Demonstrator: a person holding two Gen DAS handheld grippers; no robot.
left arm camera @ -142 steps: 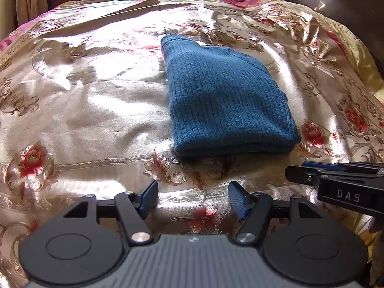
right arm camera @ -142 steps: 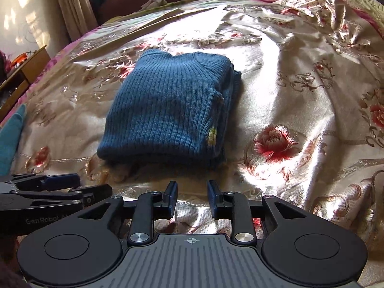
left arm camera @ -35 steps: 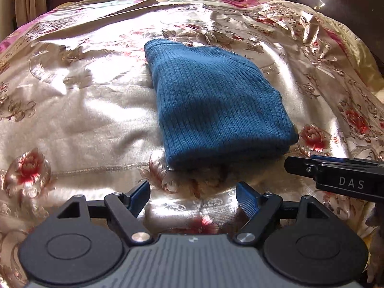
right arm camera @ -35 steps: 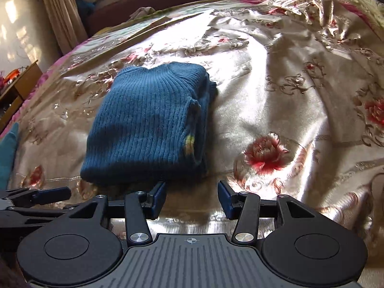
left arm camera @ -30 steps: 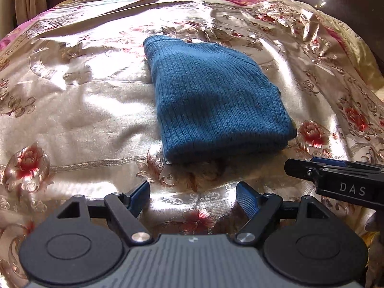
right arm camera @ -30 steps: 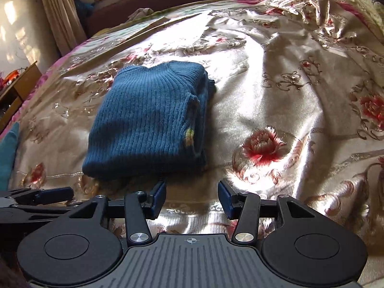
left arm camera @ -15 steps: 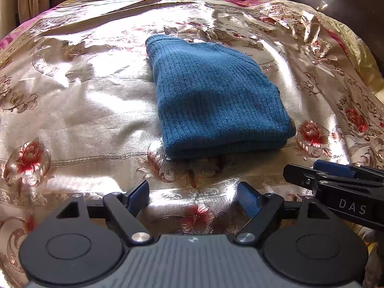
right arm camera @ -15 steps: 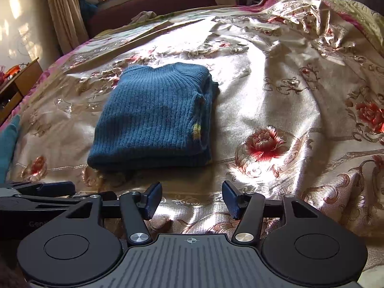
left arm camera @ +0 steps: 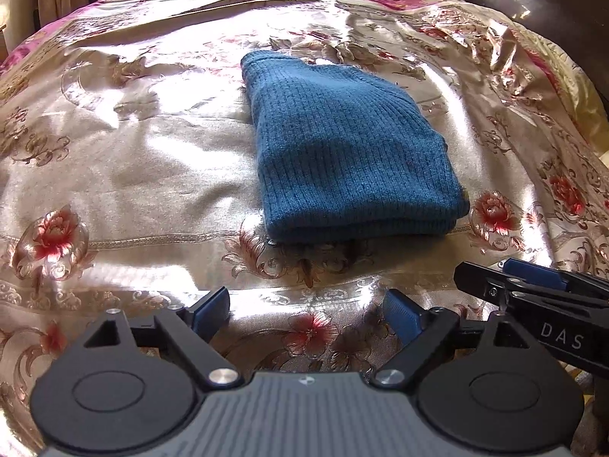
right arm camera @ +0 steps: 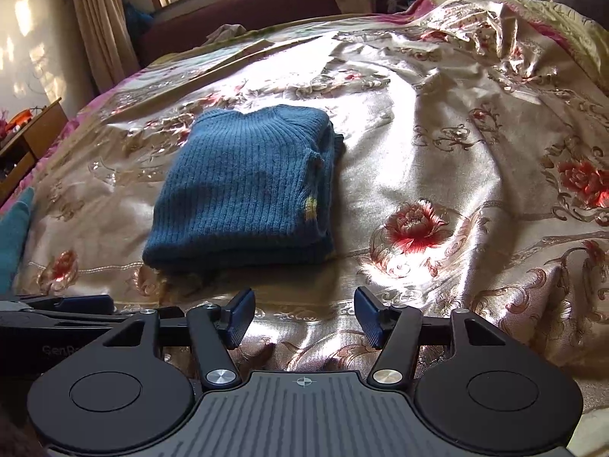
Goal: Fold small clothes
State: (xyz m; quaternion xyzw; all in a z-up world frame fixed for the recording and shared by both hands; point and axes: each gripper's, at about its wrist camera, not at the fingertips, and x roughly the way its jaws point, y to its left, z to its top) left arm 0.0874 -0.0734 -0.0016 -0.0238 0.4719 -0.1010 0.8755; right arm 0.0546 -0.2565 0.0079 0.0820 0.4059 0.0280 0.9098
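i look down along my two tools at a wide bed under a shiny gold satin bedspread with red flowers point(left arm camera: 125, 175), which lies open and bare on every side of the one garment; its far right side is bunched into wrinkles, a dark red headboard point(right arm camera: 243, 11) closes the far end below a window, and a wooden side table point(right arm camera: 26, 137) stands off the left edge. one dark blue ribbed knit sweater point(left arm camera: 342, 152) lies folded into a thick, neat rectangle near the middle of the bed, its collar end away from me and its rounded fold edge toward me; a small yellow patch shows on its right side in the right view. my left gripper point(left arm camera: 306, 312) hangs just short of that near edge, jaws opening, nothing but bedspread between the blue pads. my right gripper point(right arm camera: 304, 318) sits beside it, a little right of the sweater, jaws also opening and empty. each tool's fingers show at the other view's edge. count: one sweater, two grippers.
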